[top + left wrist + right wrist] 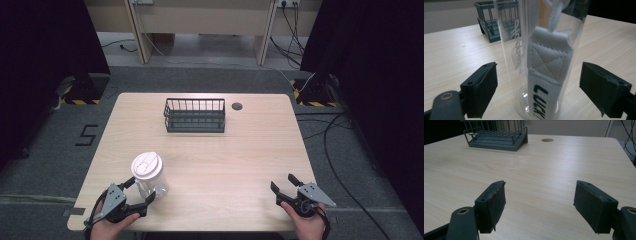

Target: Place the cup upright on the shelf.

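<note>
A clear plastic bottle [149, 176] with a white lid stands upright near the table's front left. My left gripper [139, 191] is open around its lower part, a jaw on each side with gaps to the wall. In the left gripper view the bottle [541, 62] rises between the jaws, with a white stitched strap [547, 75] printed with black letters hanging down its front. My right gripper [284, 184] sits open near the front right edge with nothing between its jaws; its view has the gripper [540, 206] over bare wood.
A dark wire basket [194, 115] stands at the back middle of the table [225, 160], also the basket [496, 135] far off in the right gripper view. A round cable hole [237, 106] lies to its right. Cables run on the floor at the right.
</note>
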Available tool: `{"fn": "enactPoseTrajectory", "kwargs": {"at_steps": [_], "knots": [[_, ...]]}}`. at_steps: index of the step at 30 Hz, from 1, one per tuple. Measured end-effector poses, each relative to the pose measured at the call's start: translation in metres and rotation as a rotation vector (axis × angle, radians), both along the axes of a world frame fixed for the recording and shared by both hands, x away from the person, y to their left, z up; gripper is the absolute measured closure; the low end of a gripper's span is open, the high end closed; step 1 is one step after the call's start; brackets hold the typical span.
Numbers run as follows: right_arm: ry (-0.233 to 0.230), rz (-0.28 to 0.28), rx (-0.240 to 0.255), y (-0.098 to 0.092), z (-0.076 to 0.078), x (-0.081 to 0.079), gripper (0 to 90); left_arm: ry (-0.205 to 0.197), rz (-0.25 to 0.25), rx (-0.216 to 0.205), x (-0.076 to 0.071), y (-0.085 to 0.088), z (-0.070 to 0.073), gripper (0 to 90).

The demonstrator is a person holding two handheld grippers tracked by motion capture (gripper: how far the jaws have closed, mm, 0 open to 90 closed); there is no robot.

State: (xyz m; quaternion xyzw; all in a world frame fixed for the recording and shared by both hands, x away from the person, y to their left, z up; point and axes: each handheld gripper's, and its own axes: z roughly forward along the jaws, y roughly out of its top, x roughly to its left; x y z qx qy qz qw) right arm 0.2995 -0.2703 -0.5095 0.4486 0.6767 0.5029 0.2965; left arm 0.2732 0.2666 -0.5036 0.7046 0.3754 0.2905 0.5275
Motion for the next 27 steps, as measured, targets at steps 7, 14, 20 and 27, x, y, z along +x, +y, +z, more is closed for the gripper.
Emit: {"fn": "enactPoseTrajectory", "kwargs": {"at_steps": [7, 14, 20, 27], "knots": [[0.009, 0.002, 0.009, 0.002, -0.001, 0.000, 25.9, 0.006, -0.003, -0.007, 0.009, -0.004, 0.000, 14.3], [0.013, 0.010, 0.001, 0.003, -0.002, 0.001, 25.9, 0.007, 0.001, -0.013, 0.015, -0.008, -0.003, 14.0], [0.025, 0.011, 0.004, 0.004, -0.003, 0.000, 25.9, 0.002, 0.000, -0.020, 0.018, -0.011, -0.002, 14.2], [0.031, 0.016, 0.001, 0.005, -0.004, 0.001, 25.9, 0.001, -0.003, -0.027, 0.024, -0.015, -0.002, 14.5]]}}
